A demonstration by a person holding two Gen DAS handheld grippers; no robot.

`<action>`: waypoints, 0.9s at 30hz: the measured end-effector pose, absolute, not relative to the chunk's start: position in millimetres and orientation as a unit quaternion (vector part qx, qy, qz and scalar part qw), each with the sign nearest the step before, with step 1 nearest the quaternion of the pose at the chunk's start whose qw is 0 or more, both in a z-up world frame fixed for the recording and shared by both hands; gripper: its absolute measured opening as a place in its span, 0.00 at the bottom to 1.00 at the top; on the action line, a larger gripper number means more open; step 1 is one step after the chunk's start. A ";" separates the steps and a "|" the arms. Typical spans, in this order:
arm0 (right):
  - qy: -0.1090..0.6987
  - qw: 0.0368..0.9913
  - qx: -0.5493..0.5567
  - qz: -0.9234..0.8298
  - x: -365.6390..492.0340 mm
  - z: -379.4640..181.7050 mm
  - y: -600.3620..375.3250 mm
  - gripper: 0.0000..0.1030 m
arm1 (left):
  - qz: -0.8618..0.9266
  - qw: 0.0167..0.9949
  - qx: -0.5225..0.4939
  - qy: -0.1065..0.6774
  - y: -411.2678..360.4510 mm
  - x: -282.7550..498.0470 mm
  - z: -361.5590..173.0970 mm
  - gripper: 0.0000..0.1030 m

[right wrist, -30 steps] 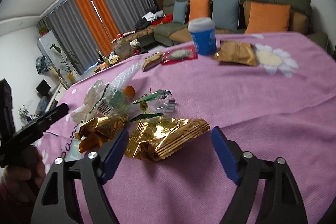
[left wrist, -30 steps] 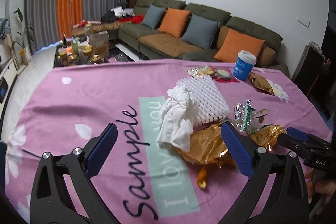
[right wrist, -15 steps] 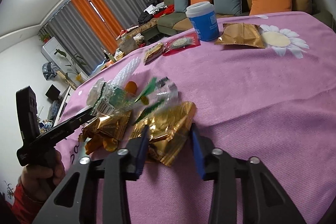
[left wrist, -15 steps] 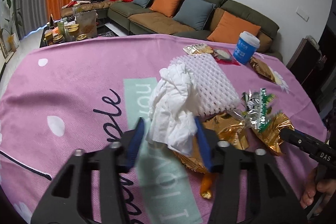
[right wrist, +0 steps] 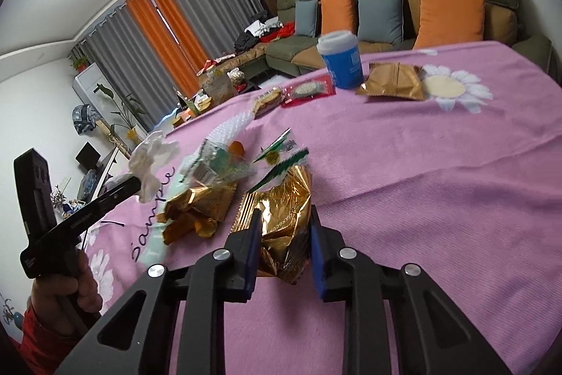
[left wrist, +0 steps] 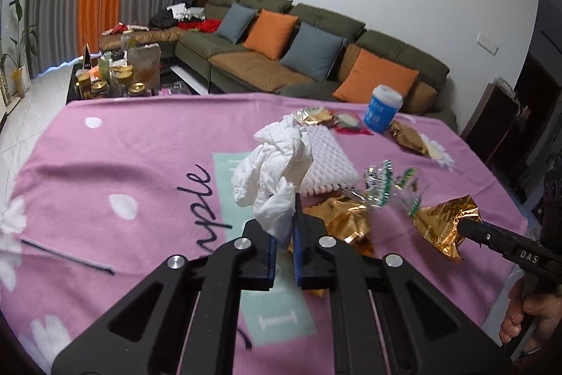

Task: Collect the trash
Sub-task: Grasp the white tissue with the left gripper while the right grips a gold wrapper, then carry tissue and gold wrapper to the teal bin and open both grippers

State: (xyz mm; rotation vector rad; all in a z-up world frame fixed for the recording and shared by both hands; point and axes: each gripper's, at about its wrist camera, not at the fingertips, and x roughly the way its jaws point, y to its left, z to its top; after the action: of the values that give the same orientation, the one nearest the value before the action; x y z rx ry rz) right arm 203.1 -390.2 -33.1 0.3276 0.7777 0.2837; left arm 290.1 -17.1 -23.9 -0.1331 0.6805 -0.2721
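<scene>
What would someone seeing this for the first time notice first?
Probably the two grabs in the foreground: the left gripper, just closed, pinches a crumpled white tissue, and the right gripper has been closing on a gold foil wrapper. Behind them, a blue cup stands at the far edge of the pink tablecloth.

The right gripper (right wrist: 282,246), its jaws just closing, pinches a gold wrapper (right wrist: 284,217) above the pink-covered bench (right wrist: 421,181).
</scene>
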 end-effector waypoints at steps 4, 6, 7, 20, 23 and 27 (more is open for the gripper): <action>0.355 0.911 0.149 0.147 183.2 -17.2 -385.8 0.22 | -0.126 0.942 -0.066 0.305 -7.1 254.0 -6.4 0.07; 0.343 0.916 0.143 0.153 174.7 -9.0 -381.0 0.22 | -0.119 0.946 -0.067 0.295 -0.1 234.7 0.1 0.07; 0.338 0.917 0.142 0.157 171.9 -5.5 -379.3 0.22 | -0.117 0.948 -0.067 0.290 2.9 224.7 3.9 0.07; 0.274 0.924 0.090 0.253 127.3 38.5 -313.9 0.22 | -0.060 0.973 -0.065 0.216 44.6 111.5 49.3 0.07; 0.264 0.921 0.075 0.276 121.9 45.2 -294.1 0.22 | -0.040 0.977 -0.068 0.200 57.7 86.3 57.4 0.07; 0.253 0.916 0.055 0.307 116.8 52.2 -266.2 0.22 | -0.016 0.980 -0.070 0.185 74.0 60.6 65.6 0.07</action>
State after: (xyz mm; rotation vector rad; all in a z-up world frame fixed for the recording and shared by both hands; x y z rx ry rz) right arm 116.8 -266.2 52.2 0.1131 0.5203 0.6311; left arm 60.6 74.0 65.6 -0.1401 0.3717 -0.0319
